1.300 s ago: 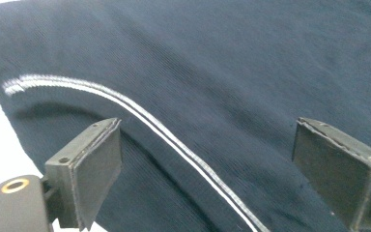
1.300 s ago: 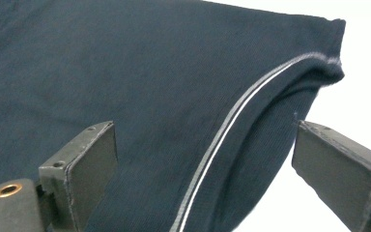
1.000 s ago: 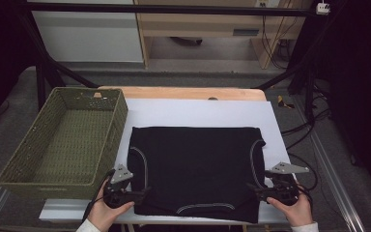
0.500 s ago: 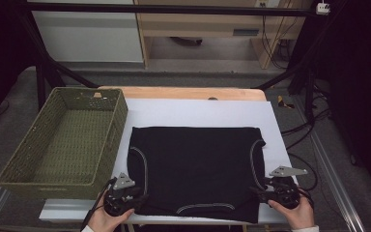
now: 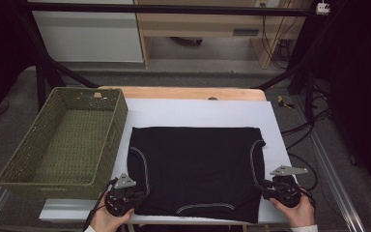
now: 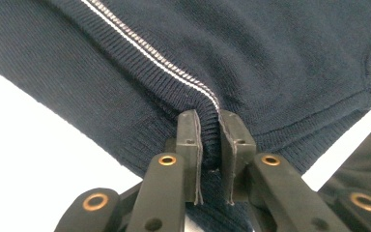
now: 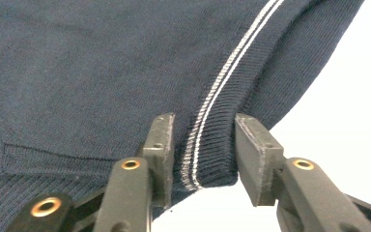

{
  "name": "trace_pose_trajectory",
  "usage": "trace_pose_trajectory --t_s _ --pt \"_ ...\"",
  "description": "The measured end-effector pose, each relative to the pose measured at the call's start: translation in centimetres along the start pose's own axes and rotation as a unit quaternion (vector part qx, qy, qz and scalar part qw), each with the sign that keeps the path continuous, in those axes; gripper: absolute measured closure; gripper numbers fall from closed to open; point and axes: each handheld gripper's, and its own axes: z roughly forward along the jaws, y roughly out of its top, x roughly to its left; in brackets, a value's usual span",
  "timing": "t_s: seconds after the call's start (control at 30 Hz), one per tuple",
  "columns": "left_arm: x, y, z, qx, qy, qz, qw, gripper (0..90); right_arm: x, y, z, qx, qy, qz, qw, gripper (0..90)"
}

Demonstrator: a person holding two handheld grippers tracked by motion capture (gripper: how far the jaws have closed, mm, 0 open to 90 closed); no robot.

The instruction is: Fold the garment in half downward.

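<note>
A dark knitted sleeveless top [image 5: 195, 164] with pale piping lies flat on the white table cover [image 5: 198, 113], neckline toward the near edge. My left gripper [image 5: 139, 195] sits at its near left corner. In the left gripper view its jaws have just been closing, and the left gripper [image 6: 211, 126] is shut on a bunched fold of the ribbed shoulder edge [image 6: 207, 104]. My right gripper [image 5: 262, 186] is at the near right corner. Its jaws have just been closing too, and the right gripper [image 7: 204, 130] straddles the ribbed armhole edge [image 7: 212, 145], which lies flat and unsqueezed between the pads.
A green woven basket [image 5: 121, 121], with nothing in it, stands at the left beside the top. The wooden table edge [image 5: 183, 93] runs along the back. Cables [image 5: 299, 130] trail off the table's right side.
Both grippers' jaws have narrowed onto the top's near corners. The left hand has edged slightly toward the near table edge; the right hand has stayed put. The top has not moved.
</note>
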Motion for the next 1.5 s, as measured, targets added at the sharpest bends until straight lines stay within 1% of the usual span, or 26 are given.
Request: trace_pose_trajectory --t_s 0.07,0.13,0.17,0.23,0.27,0.3,0.4,0.43,0.47,0.5,0.53,0.6,0.67,0.7,0.77,0.83,0.87,0.93,1.03,1.1,1.23,1.27,1.33,1.4,1.47,1.5 --pt "0.0 0.1 -0.3 -0.001 0.002 0.003 1.0000 80.8 0.1 0.0 0.1 0.007 -0.001 -0.005 1.0000 71.2" --pt "0.3 0.4 -0.9 -0.011 0.002 0.001 0.9999 81.0 0.1 0.1 0.2 0.010 0.007 -0.005 0.9999 77.3" --pt "0.5 0.5 -1.4 -0.018 0.003 0.000 0.9998 81.0 0.1 0.2 0.2 0.013 0.008 -0.005 0.9999 78.9" --pt "1.1 0.6 -2.5 -0.028 -0.004 -0.009 0.9996 81.1 0.2 0.4 -0.2 0.013 0.009 -0.006 0.9999 80.1" --pt "1.3 0.6 -2.8 -0.031 -0.003 -0.012 0.9994 81.1 0.4 0.6 -0.6 0.006 0.012 -0.007 0.9999 80.2" --pt "1.5 0.5 -3.2 -0.030 -0.007 -0.013 0.9994 81.1 0.5 0.7 -0.9 0.000 0.015 -0.003 0.9999 80.3" --pt "2.0 0.1 -3.6 -0.021 -0.001 -0.014 0.9997 81.0 1.0 0.8 -2.1 -0.009 0.023 0.004 0.9997 80.3" --pt "2.1 0.1 -3.6 -0.019 0.000 -0.015 0.9997 81.0 1.3 0.7 -2.4 -0.008 0.028 0.007 0.9995 80.3" --pt "2.4 0.1 -3.4 -0.011 0.006 -0.014 0.9998 80.9 1.6 0.5 -2.5 -0.008 0.030 0.009 0.9995 80.2" --pt "2.6 0.0 -3.3 -0.008 0.010 -0.012 0.9999 80.8 2.0 0.2 -2.3 0.003 0.032 0.006 0.9995 79.7" --pt "2.7 0.0 -3.0 0.000 0.015 -0.010 0.9998 80.7 2.1 0.0 -2.1 0.006 0.032 0.005 0.9995 79.1" --pt "2.9 -0.1 -2.6 0.007 0.017 -0.006 0.9998 80.2 2.4 -0.3 -1.6 0.015 0.027 0.002 0.9995 74.4" --pt "2.7 -0.2 -2.5 0.002 0.014 -0.004 0.9999 78.5 2.4 -0.7 -0.9 0.021 0.016 0.000 0.9997 60.4" --pt "2.4 -0.3 -2.4 -0.007 0.008 0.004 0.9999 76.6 2.3 -0.8 -0.7 0.017 0.010 -0.002 0.9998 53.6" --pt "1.8 -0.2 -2.4 -0.018 0.016 0.022 0.9995 69.3 2.0 -0.8 -0.6 -0.005 0.010 0.001 0.9999 36.4" --pt "1.5 0.0 -2.4 -0.039 0.020 0.031 0.9986 62.0 1.8 -0.6 -0.7 -0.030 0.015 0.003 0.9994 29.6" --pt "1.4 0.2 -2.4 -0.045 0.022 0.035 0.9981 56.0 1.7 -0.5 -0.8 -0.040 0.017 0.001 0.9990 26.9" --pt "1.3 0.6 -2.3 -0.058 0.025 0.040 0.9972 49.9 1.6 0.0 -0.8 -0.055 0.018 -0.003 0.9983 19.5" --pt "1.2 1.2 -2.3 -0.076 0.028 0.047 0.9956 39.8 1.4 0.7 -0.6 -0.066 0.014 -0.014 0.9976 13.5" --pt "0.9 1.9 -2.2 -0.094 0.028 0.058 0.9935 33.3 1.0 1.5 -0.3 -0.072 0.013 -0.015 0.9972 11.0" --pt "0.7 3.5 -1.5 -0.112 0.010 0.077 0.9907 23.2 0.1 3.1 0.3 -0.080 0.007 -0.009 0.9967 7.8" --pt "0.7 3.9 -1.2 -0.114 0.009 0.081 0.9902 20.1 -0.2 3.5 0.5 -0.082 0.006 -0.005 0.9966 7.3" --pt "1.0 4.8 -0.7 -0.117 -0.001 0.082 0.9898 14.6 -0.8 4.4 0.8 -0.083 0.002 -0.002 0.9965 6.3" --pt "1.4 5.6 -0.1 -0.119 -0.010 0.076 0.9900 11.0 -1.2 5.3 1.0 -0.091 -0.003 0.006 0.9959 6.1" --pt "1.9 6.2 0.4 -0.123 -0.007 0.079 0.9893 7.8 -1.5 6.1 1.2 -0.091 -0.005 0.009 0.9958 6.1" --pt "2.2 6.4 0.6 -0.124 -0.002 0.075 0.9894 6.2 -1.6 6.5 1.4 -0.090 -0.007 0.008 0.9959 5.7"
